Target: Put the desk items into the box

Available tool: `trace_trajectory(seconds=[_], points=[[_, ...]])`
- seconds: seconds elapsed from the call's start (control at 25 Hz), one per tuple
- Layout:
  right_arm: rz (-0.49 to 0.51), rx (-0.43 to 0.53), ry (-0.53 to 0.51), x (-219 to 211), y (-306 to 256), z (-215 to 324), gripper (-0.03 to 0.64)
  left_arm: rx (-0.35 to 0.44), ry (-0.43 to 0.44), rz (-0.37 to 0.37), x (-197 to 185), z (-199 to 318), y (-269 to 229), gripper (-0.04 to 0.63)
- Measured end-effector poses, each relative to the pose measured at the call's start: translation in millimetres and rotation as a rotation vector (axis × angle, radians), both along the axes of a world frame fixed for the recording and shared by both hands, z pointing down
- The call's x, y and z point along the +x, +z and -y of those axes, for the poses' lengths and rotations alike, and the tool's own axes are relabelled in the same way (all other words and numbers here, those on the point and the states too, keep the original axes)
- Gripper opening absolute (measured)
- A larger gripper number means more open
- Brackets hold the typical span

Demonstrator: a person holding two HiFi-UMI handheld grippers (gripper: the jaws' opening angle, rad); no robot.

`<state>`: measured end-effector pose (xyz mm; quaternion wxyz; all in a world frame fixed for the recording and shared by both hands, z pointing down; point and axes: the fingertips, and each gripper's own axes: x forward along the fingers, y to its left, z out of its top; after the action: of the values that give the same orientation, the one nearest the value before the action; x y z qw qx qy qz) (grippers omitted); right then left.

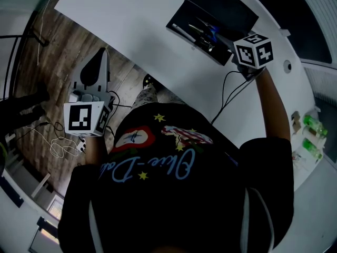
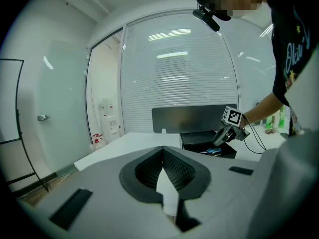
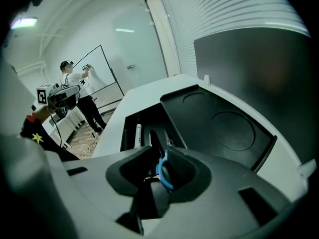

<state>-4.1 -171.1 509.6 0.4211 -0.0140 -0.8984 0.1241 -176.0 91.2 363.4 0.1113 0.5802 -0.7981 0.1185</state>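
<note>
I observe a white flat-topped bench [image 1: 131, 25]. One black rectangular box [image 1: 226, 9], with its lid open, rests directly on the bench, just in front of a dark upright panel [image 3: 249, 68].

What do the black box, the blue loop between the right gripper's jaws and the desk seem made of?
The black box looks like matte moulded plastic: round recesses are pressed into its lid. The blue loop is probably glossy plastic, smooth with highlights; the rest of it is hidden. The desk is white and smooth, perhaps laminate: no grain.
</note>
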Motion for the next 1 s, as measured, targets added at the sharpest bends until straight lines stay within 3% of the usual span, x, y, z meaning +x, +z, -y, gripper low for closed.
trace_trajectory(seconds=[0.2, 0.44, 1.0], points=[[0.009, 0.006, 0.038, 4, -5, 2, 0.104, 0.008, 0.013, 0.001, 0, 1, -2, 0.009], [0.063, 0.037, 0.091, 6, -20, 6, 0.012, 0.014, 0.035, -0.004, 2, 4, -1, 0.009], [0.142, 0.062, 0.194, 25, -55, 8, 0.008, 0.036, 0.152, 0.002, 9, 29, -4, 0.009]])
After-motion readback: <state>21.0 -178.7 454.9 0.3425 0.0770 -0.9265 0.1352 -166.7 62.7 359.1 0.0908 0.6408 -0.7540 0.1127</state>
